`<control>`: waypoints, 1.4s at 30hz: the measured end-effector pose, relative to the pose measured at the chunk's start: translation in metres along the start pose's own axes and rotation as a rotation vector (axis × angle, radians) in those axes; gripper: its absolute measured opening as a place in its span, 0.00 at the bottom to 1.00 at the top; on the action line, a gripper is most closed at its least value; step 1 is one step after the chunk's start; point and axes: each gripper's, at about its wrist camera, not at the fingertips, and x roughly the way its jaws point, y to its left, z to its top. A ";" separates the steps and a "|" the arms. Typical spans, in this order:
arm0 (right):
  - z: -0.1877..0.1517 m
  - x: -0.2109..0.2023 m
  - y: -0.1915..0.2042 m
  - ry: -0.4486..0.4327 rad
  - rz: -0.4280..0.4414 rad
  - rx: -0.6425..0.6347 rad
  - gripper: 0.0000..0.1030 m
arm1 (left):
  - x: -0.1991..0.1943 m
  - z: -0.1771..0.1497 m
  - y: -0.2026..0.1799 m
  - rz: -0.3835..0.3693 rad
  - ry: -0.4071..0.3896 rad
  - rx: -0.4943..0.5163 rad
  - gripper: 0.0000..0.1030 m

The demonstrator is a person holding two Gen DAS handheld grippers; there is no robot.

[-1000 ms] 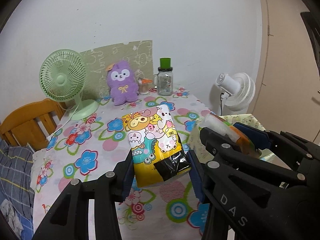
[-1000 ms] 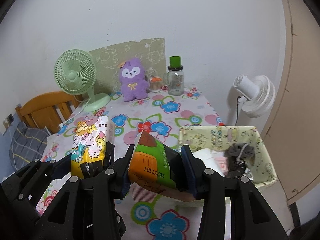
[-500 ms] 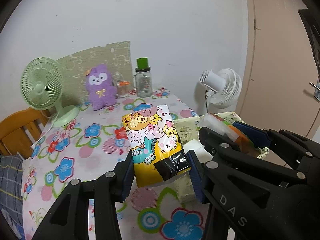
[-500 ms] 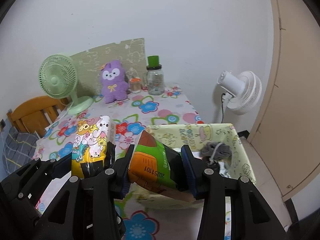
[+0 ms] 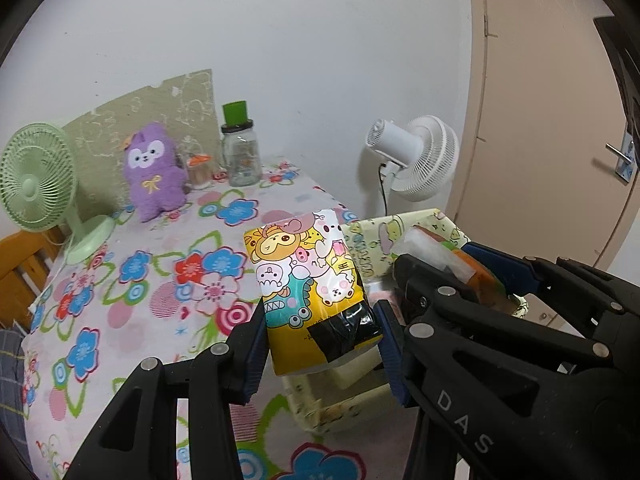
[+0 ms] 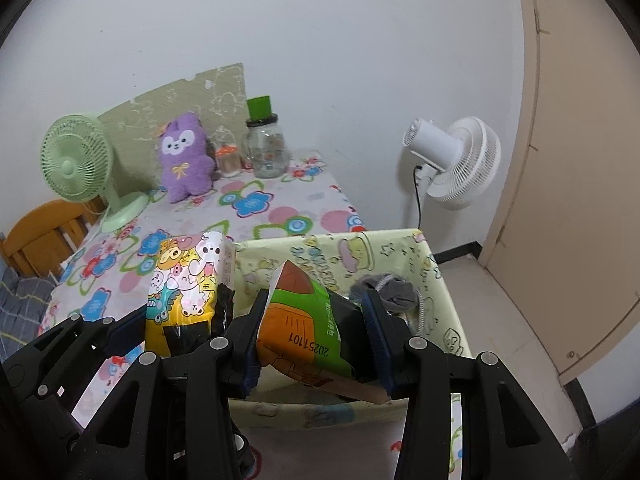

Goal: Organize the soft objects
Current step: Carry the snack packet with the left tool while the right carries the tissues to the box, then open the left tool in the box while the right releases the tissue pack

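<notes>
Two black plastic two-finger grippers are seen, the left gripper [image 5: 322, 344] and right gripper [image 6: 316, 344], fitted with blue ribbed pads [image 6: 378, 336], silver screws and white "DAS" lettering.

The left tool [image 5: 322, 350] points forward and downward, its two black arms converging on blue pads [image 5: 256, 354] that press the sides of a yellow cartoon-printed packet [image 5: 308, 280]. The right tool [image 6: 312, 338] sits just beside it at much the same downward tilt, its blue pads [image 6: 376, 334] clamped on a green and orange packet [image 6: 304, 328]. Both tools are side by side, apart, neither touching the other.
</notes>
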 end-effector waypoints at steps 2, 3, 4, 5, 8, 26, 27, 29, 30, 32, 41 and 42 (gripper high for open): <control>-0.001 0.006 -0.004 0.011 -0.006 0.005 0.47 | 0.007 0.000 -0.004 -0.008 0.013 0.005 0.50; -0.002 0.009 -0.007 0.017 -0.007 0.008 0.47 | 0.011 0.000 -0.006 -0.010 0.021 0.008 0.50; -0.003 0.012 -0.008 0.025 -0.008 0.010 0.47 | 0.014 0.000 -0.006 -0.010 0.028 0.009 0.50; -0.004 0.016 -0.010 0.032 -0.007 0.012 0.47 | 0.018 -0.001 -0.007 -0.010 0.034 0.008 0.50; -0.007 0.025 -0.012 0.051 -0.005 0.013 0.47 | 0.026 -0.003 -0.007 -0.015 0.054 0.005 0.50; -0.020 0.040 -0.007 0.104 0.046 0.037 0.48 | 0.030 -0.014 -0.008 -0.002 0.091 0.054 0.51; -0.021 0.039 -0.006 0.105 0.052 0.034 0.48 | 0.029 -0.015 -0.008 0.002 0.095 0.055 0.51; -0.022 0.037 -0.002 0.106 0.062 0.022 0.48 | 0.026 -0.017 -0.006 0.009 0.101 0.056 0.51; -0.023 0.036 0.000 0.107 0.065 0.015 0.49 | 0.025 -0.018 -0.005 0.011 0.102 0.054 0.51; -0.023 0.034 0.002 0.103 0.069 0.007 0.55 | 0.023 -0.019 -0.003 0.014 0.103 0.051 0.52; -0.021 0.012 0.007 0.043 0.054 -0.011 0.91 | 0.005 -0.018 -0.004 0.004 0.073 0.050 0.79; -0.021 0.009 0.008 0.042 0.051 -0.009 0.92 | 0.002 -0.018 -0.004 0.015 0.067 0.053 0.80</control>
